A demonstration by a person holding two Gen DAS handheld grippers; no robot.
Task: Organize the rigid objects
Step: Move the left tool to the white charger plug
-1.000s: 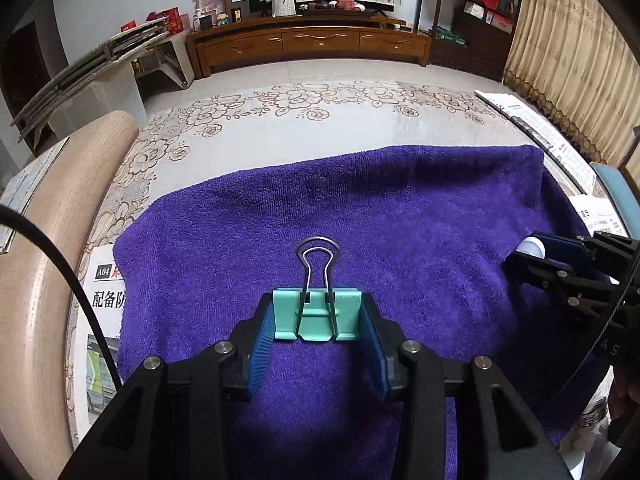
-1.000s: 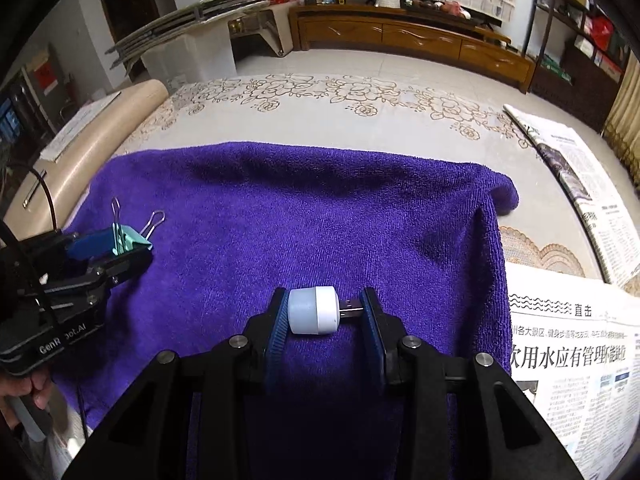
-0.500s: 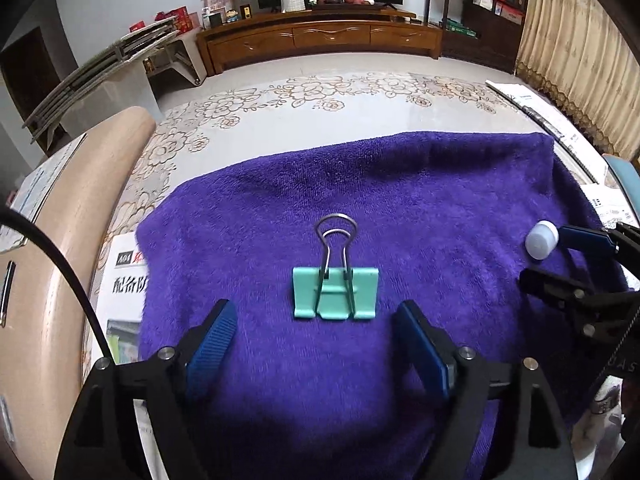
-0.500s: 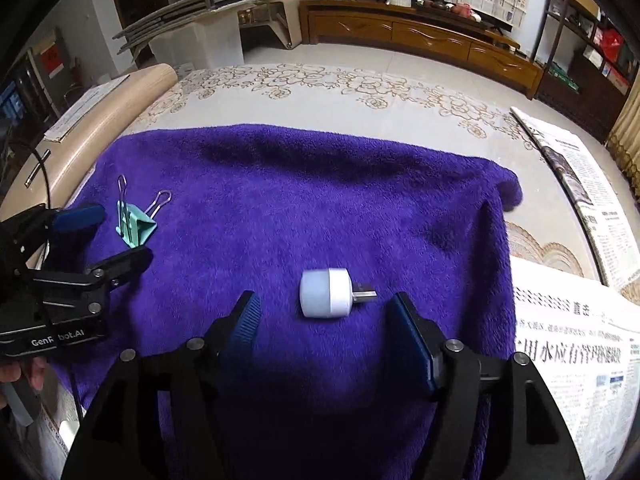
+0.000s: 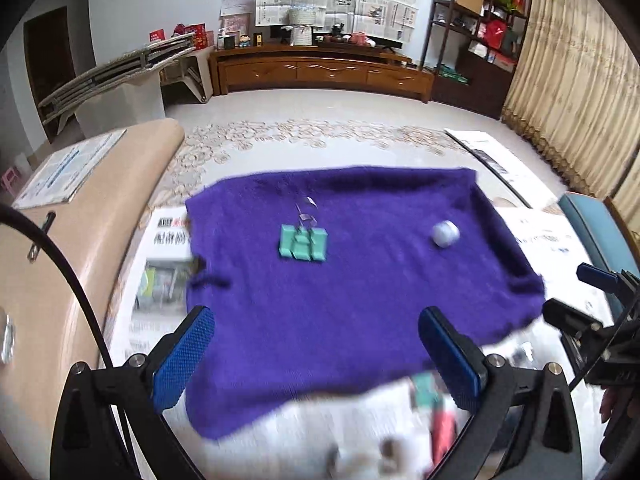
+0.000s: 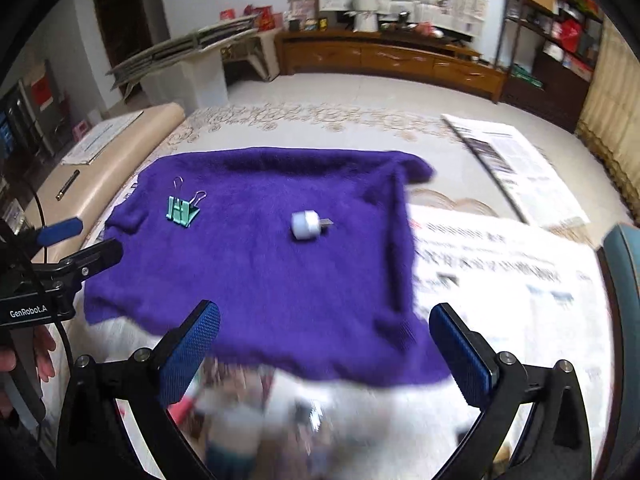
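Observation:
A green binder clip [image 5: 303, 244] [image 6: 182, 212] lies flat on the purple towel [image 5: 360, 312] [image 6: 280, 280], towards its left. A small white USB light [image 5: 445, 234] [image 6: 305, 225] lies on the towel to the right of the clip. My left gripper [image 5: 316, 330] hovers over the towel's near edge, well back from the clip; its jaws are opening wide with nothing between them. My right gripper [image 6: 324, 320] hangs back from the USB light in the same way, jaws opening and empty. Each gripper also shows at the edge of the other's view, the left gripper [image 6: 80, 242] and the right gripper [image 5: 580, 294].
Newspapers [image 6: 500, 264] cover the surface around the towel. A beige padded bench [image 5: 80, 220] runs along the left. Blurred small items [image 5: 436, 420] lie near the towel's front edge. A teal seat edge [image 5: 592, 224] is at the right. A hand [image 6: 24, 356] holds the left gripper.
Both grippers opened and let go: the left released the binder clip, the right released the USB light. Both pulled back and up, so the towel and objects now look smaller and farther.

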